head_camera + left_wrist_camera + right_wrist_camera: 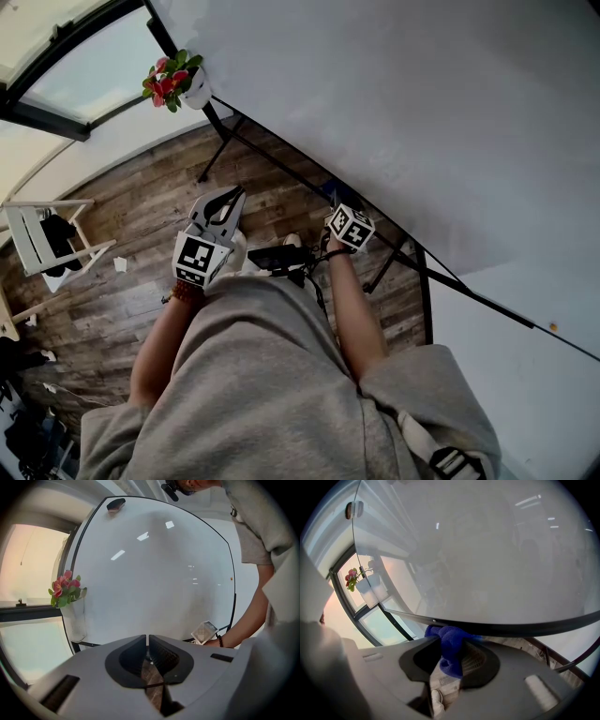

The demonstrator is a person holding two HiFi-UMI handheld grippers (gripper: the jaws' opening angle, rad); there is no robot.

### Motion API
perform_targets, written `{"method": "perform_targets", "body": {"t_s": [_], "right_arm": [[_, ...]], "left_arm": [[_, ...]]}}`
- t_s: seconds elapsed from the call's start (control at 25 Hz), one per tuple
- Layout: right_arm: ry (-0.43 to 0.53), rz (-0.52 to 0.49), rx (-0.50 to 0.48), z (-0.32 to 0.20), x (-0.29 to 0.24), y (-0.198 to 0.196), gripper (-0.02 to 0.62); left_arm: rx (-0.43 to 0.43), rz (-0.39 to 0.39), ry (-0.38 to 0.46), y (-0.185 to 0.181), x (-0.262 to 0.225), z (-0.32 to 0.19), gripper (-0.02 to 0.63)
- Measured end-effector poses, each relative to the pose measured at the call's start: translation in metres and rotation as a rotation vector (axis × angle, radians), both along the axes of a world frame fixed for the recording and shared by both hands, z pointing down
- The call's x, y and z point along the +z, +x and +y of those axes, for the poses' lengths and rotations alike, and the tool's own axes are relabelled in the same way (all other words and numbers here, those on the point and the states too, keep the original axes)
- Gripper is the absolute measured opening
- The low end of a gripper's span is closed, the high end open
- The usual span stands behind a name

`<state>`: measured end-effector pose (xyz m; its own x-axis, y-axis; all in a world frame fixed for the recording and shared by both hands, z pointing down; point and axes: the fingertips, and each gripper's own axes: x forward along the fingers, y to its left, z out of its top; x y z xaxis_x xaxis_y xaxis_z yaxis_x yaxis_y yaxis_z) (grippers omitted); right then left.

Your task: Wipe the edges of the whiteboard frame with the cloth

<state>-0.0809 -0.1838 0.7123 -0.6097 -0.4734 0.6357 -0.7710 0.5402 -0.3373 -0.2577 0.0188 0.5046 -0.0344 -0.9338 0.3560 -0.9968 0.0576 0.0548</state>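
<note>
Pinched tight between the fingers (480,660) of the right gripper (452,641): a bunched blue cloth (450,652), one fold spilling out over the left finger. Pressed up against the black bottom edge of the whiteboard frame (525,629) and touching it. Just above that edge, the blank whiteboard (487,550), with ceiling lights glinting on it. In the head view, only the marker cube (350,227) of this gripper clearly visible, sitting right under the same dark edge, with a bare forearm (354,314) behind it.

Fingers (161,656) of the left gripper (147,640) shut flat together, holding nothing; only a strip of wood-grain floor visible behind the pads. Held off the board, not touching it, aimed at its face from the left of the right gripper, with the right wrist and its dark bracelet (219,641) low at the far side of the left gripper view.

Farther out: a white pot (196,90) of pink and red flowers (169,79) hanging at the board's left side, near the lower corner. A dark eraser (116,503) perched at the top left of the board. Below everything, a wooden floor (141,220) and a white slatted rack (37,239) well off to the left. A grey sweater (253,384) filling the bottom of the head view.
</note>
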Motion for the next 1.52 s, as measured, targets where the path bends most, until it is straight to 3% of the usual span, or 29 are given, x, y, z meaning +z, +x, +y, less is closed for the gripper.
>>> {"method": "perform_targets", "body": {"t_s": [1.52], "right_arm": [[-0.021, -0.047, -0.025, 0.018, -0.002, -0.092, 0.114]], "left_arm": [[-0.096, 0.011, 0.009, -0.069, 0.005, 0.045, 0.026]]}}
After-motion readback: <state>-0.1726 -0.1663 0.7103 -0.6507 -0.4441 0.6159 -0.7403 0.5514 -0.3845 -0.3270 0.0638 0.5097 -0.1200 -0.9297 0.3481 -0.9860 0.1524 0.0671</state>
